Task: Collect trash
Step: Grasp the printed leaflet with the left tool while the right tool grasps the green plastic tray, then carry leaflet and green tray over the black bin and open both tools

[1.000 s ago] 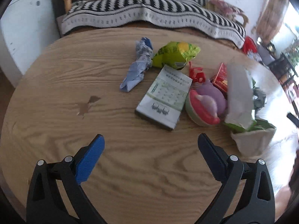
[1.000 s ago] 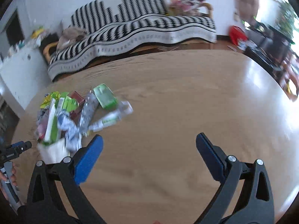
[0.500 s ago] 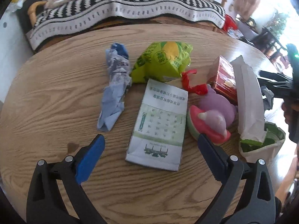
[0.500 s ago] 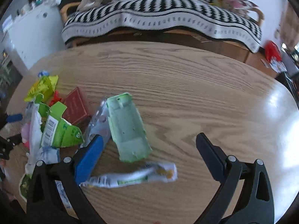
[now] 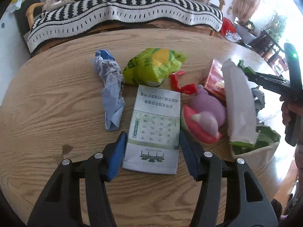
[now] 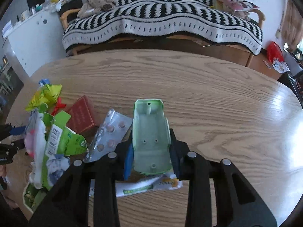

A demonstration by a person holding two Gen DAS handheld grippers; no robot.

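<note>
On the round wooden table (image 5: 56,104) lies a flat white-and-green printed box (image 5: 155,124). My left gripper (image 5: 152,141) has its jaws closing on it, and the blue pads touch its two long sides. A pale green plastic tray (image 6: 149,132) lies open side up. My right gripper (image 6: 151,143) has its jaws closing on the tray, with the pads against its side walls. Trash lies around them: crumpled blue paper (image 5: 111,94), a yellow-green snack bag (image 5: 153,68), a red box (image 6: 81,117), a pill blister pack (image 6: 109,134) and a white-green wrapper (image 6: 147,187).
A pink and purple toy (image 5: 204,119), a red ribbon (image 5: 180,85) and a torn white-green carton (image 6: 64,140) crowd the pile between the grippers. A sofa under a striped blanket (image 6: 162,26) stands behind the table. A hand (image 5: 287,111) shows at the right edge.
Both grippers moved in over the pile. Their jaws went from wide open to closed, the left around the printed box, the right around the green tray.
</note>
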